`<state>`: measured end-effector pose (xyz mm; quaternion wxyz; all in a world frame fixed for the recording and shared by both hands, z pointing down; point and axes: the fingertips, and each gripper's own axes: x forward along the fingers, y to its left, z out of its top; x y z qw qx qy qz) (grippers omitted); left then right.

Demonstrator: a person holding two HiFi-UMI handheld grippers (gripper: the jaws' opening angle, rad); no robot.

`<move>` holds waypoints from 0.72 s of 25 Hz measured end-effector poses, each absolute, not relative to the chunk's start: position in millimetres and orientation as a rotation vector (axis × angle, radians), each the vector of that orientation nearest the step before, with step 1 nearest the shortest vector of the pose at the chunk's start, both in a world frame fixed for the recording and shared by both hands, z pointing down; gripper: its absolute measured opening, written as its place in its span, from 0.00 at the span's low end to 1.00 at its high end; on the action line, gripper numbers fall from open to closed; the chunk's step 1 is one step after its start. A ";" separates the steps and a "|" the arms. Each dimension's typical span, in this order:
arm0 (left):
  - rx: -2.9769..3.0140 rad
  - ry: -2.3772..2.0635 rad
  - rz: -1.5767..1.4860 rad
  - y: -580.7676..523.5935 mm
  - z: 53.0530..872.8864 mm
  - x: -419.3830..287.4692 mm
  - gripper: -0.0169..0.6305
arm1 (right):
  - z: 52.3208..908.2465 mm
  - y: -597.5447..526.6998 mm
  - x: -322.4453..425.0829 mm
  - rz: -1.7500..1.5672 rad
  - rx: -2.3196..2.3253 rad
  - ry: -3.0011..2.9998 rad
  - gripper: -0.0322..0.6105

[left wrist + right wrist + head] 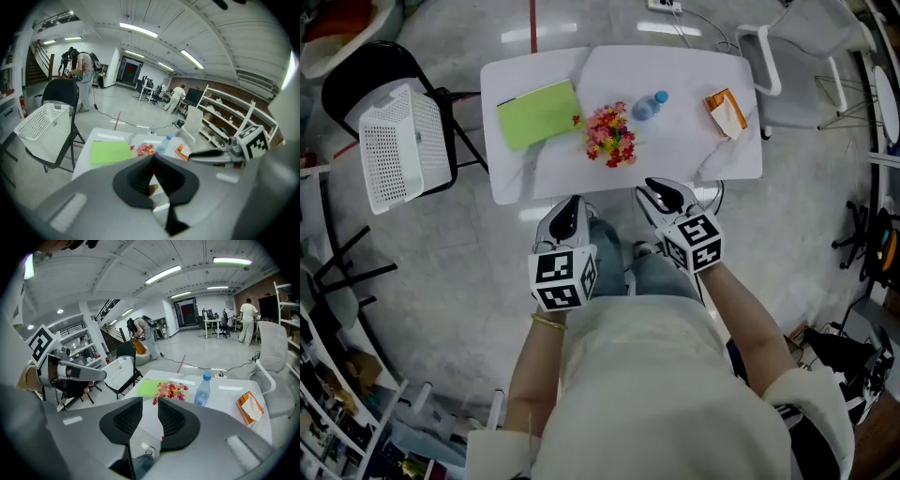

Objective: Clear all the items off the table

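A white table [694, 155] carries a green folder [539, 113], a bunch of bright artificial flowers [610, 136], a clear water bottle [648, 105] with a blue cap, and an orange tissue pack [727, 113]. My left gripper [572, 202] hovers just short of the table's near edge, shut and empty. Beside it, my right gripper [654, 187] has a narrow gap between its pads and holds nothing. The left gripper view shows its own jaws [152, 159] closed, with the folder [110, 152] and flowers [145, 149] beyond. Past the parted right gripper [150, 401] stand the flowers [171, 390] and bottle [202, 390].
A white slotted basket [401, 145] lies on a black folding chair left of the table. A white chair [797, 37] stands at the far right corner. A cable runs over the floor behind the table. People work at desks far across the room.
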<state>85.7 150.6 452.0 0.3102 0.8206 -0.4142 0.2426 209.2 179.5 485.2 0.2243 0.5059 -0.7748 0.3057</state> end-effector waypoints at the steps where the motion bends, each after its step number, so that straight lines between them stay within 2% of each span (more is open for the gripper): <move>1: 2.169 -1.080 0.643 148.5 454.5 85.5 0.04 | 489.9 178.3 209.1 0.847 1.396 -2.124 0.21; 13: 2.194 -1.035 0.678 123.9 483.7 72.1 0.04 | 538.0 170.3 214.6 0.864 1.431 -2.006 0.38; 18: 2.196 -1.031 0.703 119.6 498.4 78.3 0.04 | 566.2 164.5 226.0 0.845 1.394 -1.987 0.49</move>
